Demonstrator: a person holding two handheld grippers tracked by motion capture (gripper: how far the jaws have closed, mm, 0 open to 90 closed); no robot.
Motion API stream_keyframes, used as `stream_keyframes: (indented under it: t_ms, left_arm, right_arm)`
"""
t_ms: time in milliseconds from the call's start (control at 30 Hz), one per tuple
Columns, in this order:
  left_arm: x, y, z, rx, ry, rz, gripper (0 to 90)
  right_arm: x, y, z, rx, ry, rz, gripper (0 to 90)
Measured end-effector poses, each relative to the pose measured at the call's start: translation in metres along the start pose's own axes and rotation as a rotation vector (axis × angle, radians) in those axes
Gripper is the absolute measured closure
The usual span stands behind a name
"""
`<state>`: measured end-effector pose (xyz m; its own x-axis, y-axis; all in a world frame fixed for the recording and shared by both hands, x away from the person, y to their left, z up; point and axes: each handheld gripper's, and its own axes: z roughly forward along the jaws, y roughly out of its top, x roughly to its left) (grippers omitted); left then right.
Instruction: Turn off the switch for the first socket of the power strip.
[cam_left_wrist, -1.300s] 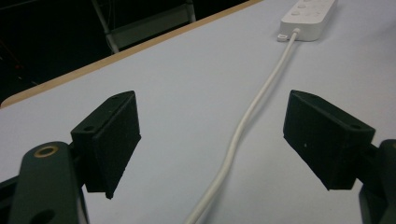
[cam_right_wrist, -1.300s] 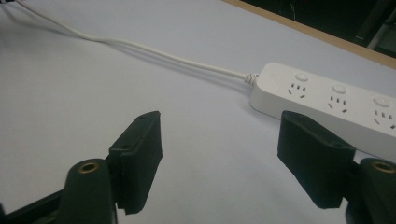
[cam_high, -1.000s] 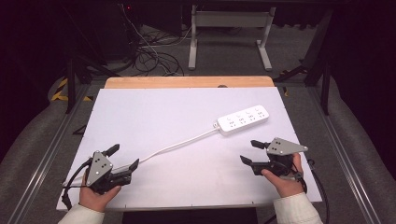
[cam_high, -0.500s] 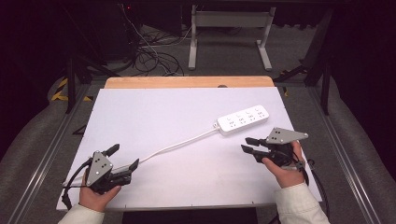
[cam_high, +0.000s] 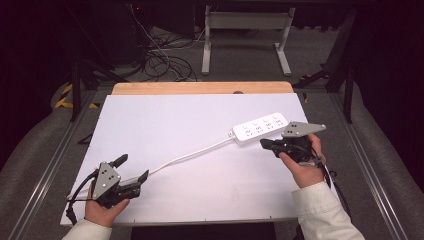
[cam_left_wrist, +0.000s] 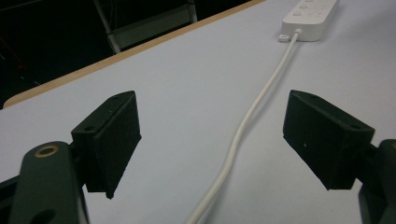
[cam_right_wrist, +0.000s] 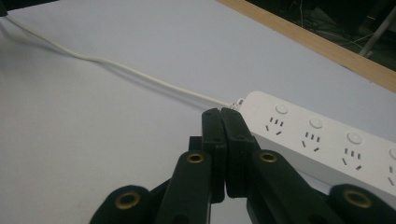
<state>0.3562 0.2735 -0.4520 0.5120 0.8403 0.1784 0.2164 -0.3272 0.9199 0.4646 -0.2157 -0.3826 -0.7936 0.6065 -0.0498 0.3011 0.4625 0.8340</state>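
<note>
A white power strip (cam_high: 260, 128) with several sockets lies on the white table (cam_high: 190, 120), right of centre. Its white cable (cam_high: 195, 154) runs down-left across the sheet. My right gripper (cam_high: 264, 143) hovers just in front of the strip's cable end; its jaws have just been closing and now stand shut, pads pressed together with nothing between them, tips near the strip (cam_right_wrist: 327, 135). My left gripper (cam_high: 134, 168) rests near the front left edge, open. The cable (cam_left_wrist: 247, 126) passes between its spread jaws without touching them, leading to the strip (cam_left_wrist: 310, 14).
The table's wooden far edge (cam_high: 200, 88) borders a dark floor with tangled cables (cam_high: 165, 60) and a metal stand (cam_high: 245, 35). Metal rails (cam_high: 50, 180) run along both table sides.
My right gripper has risen and moved left toward the strip's cable end, and its jaws have gone from open to shut. The left gripper has stayed put.
</note>
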Motion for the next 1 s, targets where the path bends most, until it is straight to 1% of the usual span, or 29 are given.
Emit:
stream_keyframes:
  t_ms: [67,100,333,500,700,733,833,900,933,967,1000]
  left_arm:
    - [0.0,0.0,0.0,-0.001,0.001,-0.001,19.3]
    - [0.0,0.0,0.0,-0.002,-0.001,-0.008,19.3]
    - [0.0,0.0,0.0,-0.001,-0.004,-0.011,19.5]
    - [0.0,-0.001,0.001,-0.001,-0.004,-0.013,19.5]
    - [0.0,-0.001,0.001,0.0,-0.002,-0.014,19.5]
    - [0.001,-0.001,0.001,0.002,-0.002,-0.012,19.5]
    - [0.001,-0.001,0.001,0.001,-0.002,-0.012,19.5]
    - [0.001,-0.001,0.001,0.002,-0.002,-0.012,19.5]
    - [0.001,-0.001,0.001,0.003,-0.002,-0.012,19.6]
    - [0.001,-0.001,0.001,0.004,0.0,-0.006,19.6]
    - [0.001,-0.001,0.001,0.006,0.0,-0.005,19.6]
  right_arm:
    - [-0.003,0.005,0.003,0.01,0.006,0.011,90.0]
    - [-0.003,0.007,0.004,0.016,0.007,0.016,90.0]
    - [-0.011,0.019,0.009,0.032,0.003,0.012,90.0]
    - [-0.017,0.029,0.016,0.07,0.001,-0.003,90.0]
    - [-0.025,0.044,0.031,0.143,-0.011,-0.016,90.0]
    - [-0.027,0.047,0.035,0.16,-0.014,-0.011,90.0]
    - [-0.032,0.05,0.045,0.186,-0.014,0.007,90.0]
    - [-0.034,0.051,0.048,0.192,-0.017,0.014,90.0]
    - [-0.038,0.053,0.054,0.202,-0.015,0.028,90.0]
    - [-0.038,0.053,0.054,0.202,-0.015,0.028,90.0]
    - [-0.042,0.054,0.06,0.208,-0.012,0.047,90.0]
